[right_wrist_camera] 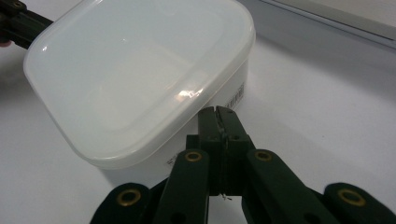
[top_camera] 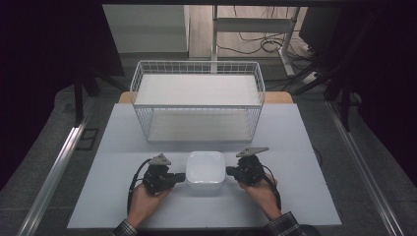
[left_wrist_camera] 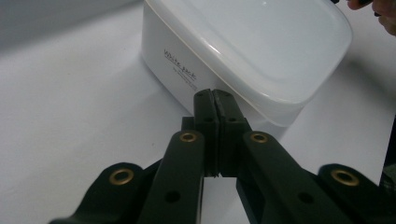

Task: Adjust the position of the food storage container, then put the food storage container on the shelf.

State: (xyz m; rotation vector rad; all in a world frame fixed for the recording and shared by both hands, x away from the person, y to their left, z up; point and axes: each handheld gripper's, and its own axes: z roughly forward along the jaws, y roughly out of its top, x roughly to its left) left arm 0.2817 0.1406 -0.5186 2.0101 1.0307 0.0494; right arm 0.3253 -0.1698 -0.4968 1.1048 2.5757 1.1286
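Item: white lidded container [top_camera: 205,169], square with rounded corners, translucent lid seated on top, small printed lettering on one side wall and a label on another. Location: near the front middle of the grey-white table [top_camera: 295,147], well short of the white wire basket [top_camera: 196,101] that stands at the table's far side with a white board lying across its top. Left gripper [top_camera: 181,177]: held in the person's left hand [top_camera: 145,196], jaws pressed together with nothing between them, tips set against the container's left side just under the lid's rim, as the left gripper view shows. Right gripper [top_camera: 229,170]: held in the right hand [top_camera: 258,189], jaws likewise closed on nothing, tips at the opposite wall beneath the lid's overhang. Whether either pair of tips truly bears on the wall or stands a hair off it cannot be settled from these angles. Condition: container upright, flat on the table, flanked by both grippers. Judged step: a two-sided squeeze or lift, the closed tips serving as pushers. Risks: the walls are smooth and the contact is narrow, so uneven pressure could make the container pivot or slip out sideways; tips catching under the rim could pry the lid loose if raised; lifting with one side higher could tilt it and let it fall back to the table.
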